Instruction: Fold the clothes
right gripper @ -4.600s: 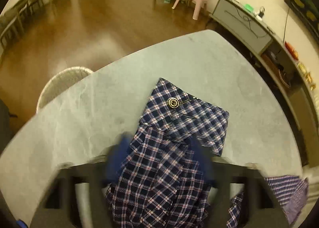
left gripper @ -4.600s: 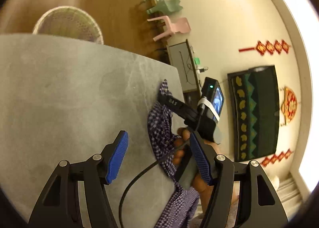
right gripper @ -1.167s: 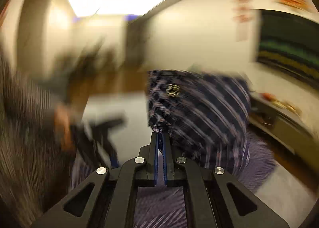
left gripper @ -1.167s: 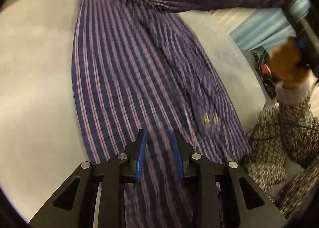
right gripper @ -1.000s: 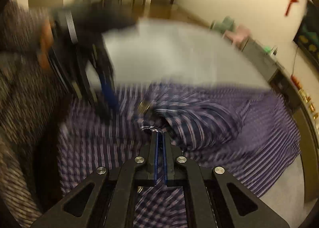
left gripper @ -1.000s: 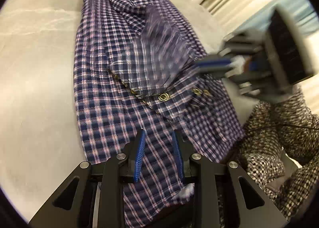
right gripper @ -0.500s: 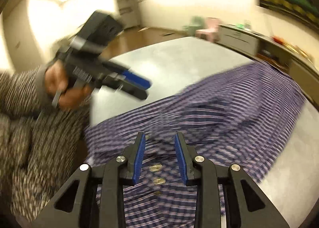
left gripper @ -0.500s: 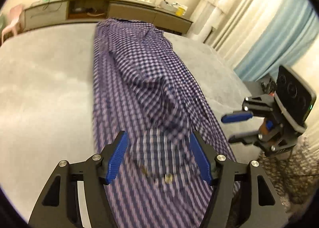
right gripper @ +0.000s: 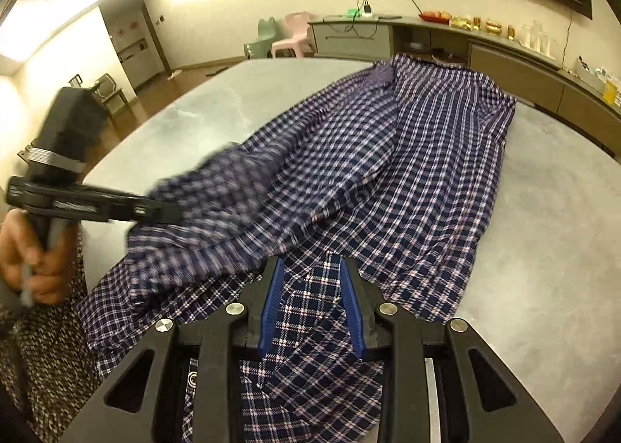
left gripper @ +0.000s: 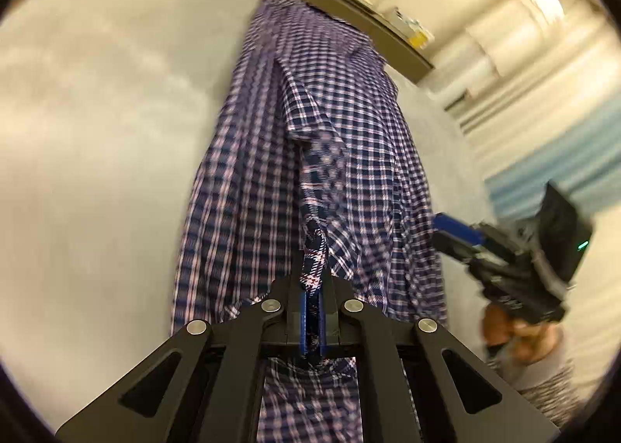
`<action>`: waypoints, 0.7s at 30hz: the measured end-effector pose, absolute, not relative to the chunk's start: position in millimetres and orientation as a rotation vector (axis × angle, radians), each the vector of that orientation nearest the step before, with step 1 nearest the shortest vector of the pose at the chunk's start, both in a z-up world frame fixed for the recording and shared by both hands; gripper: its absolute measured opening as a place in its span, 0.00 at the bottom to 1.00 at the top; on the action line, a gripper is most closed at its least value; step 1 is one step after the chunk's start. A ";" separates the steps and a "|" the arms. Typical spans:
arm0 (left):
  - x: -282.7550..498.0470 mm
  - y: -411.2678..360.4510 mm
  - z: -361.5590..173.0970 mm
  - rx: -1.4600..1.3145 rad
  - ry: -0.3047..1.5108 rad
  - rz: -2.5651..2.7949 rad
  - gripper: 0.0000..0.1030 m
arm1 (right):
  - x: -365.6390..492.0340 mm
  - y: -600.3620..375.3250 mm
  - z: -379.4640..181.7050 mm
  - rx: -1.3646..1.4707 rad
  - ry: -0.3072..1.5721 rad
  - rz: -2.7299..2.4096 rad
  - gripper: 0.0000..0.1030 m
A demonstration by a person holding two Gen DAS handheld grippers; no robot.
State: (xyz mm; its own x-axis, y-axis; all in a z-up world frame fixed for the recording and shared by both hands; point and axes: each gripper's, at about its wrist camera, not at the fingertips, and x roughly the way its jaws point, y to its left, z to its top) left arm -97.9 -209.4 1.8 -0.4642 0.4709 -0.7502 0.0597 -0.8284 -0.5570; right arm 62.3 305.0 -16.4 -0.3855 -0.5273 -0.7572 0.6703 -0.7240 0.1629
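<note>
Since half a second ago, your left gripper is clenching the plaid shirt on the grey table; your right gripper is hovering released. Lift evenly.

The shirt is lying lengthwise on the table, its near edge lifting in the left gripper, the right gripper hovering just to its right, a sideboard standing beyond.
</note>
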 end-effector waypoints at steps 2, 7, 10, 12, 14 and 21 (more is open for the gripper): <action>-100.2 -206.0 -1.7 -1.491 -0.763 2.366 0.05 | 60.5 299.5 -22.1 1.096 0.242 -2.154 0.31; -105.9 -197.4 -10.3 -1.564 -0.745 2.356 0.08 | 71.3 295.3 -12.6 1.027 0.244 -2.229 0.31; -108.5 -190.6 -17.5 -1.611 -0.709 2.345 0.17 | 79.9 289.6 2.7 0.936 0.213 -2.231 0.31; -109.2 -183.8 -24.6 -1.645 -0.651 2.333 0.19 | 80.1 278.5 0.8 0.934 0.195 -2.194 0.31; -108.1 -178.6 -20.3 -1.647 -0.590 2.373 0.19 | 74.7 268.6 -16.9 1.019 0.225 -2.177 0.31; -79.3 -175.0 47.3 -1.386 -0.420 2.617 0.49 | 59.8 279.8 -19.8 1.113 0.210 -2.219 0.30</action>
State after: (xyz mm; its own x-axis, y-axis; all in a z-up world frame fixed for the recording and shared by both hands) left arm -79.3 -175.0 47.3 -0.5614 0.2610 -0.7853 -0.0022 -0.9494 -0.3140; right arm 59.8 279.8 -19.8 -0.4373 -0.4714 -0.7659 0.6070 -0.7831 0.1354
